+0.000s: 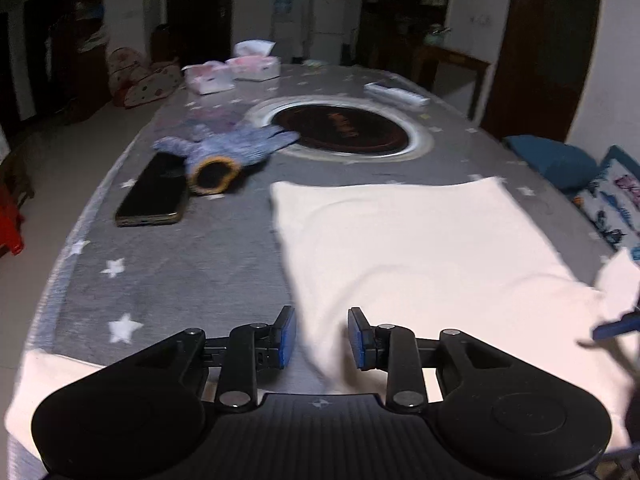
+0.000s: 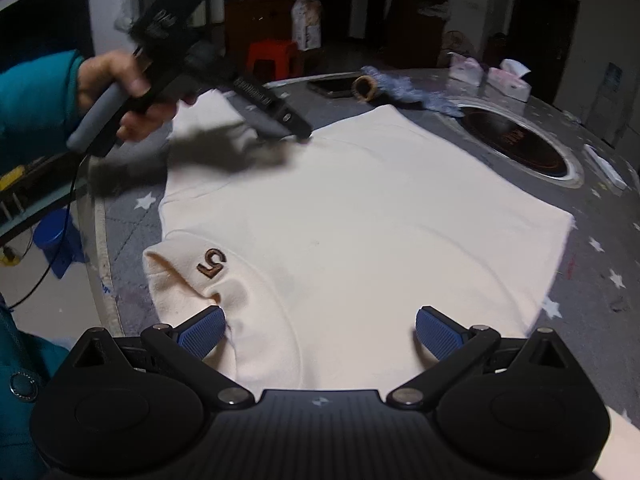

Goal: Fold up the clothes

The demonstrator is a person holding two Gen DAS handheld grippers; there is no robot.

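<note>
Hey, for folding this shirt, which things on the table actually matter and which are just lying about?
Part of the job:
- cream shirt
- left hand-held gripper, open over the shirt's edge
- right hand-held gripper, open over the shirt

Just lying about:
- phone
- blue knit glove
- tissue packs
- round hob set in the table
- white remote
</note>
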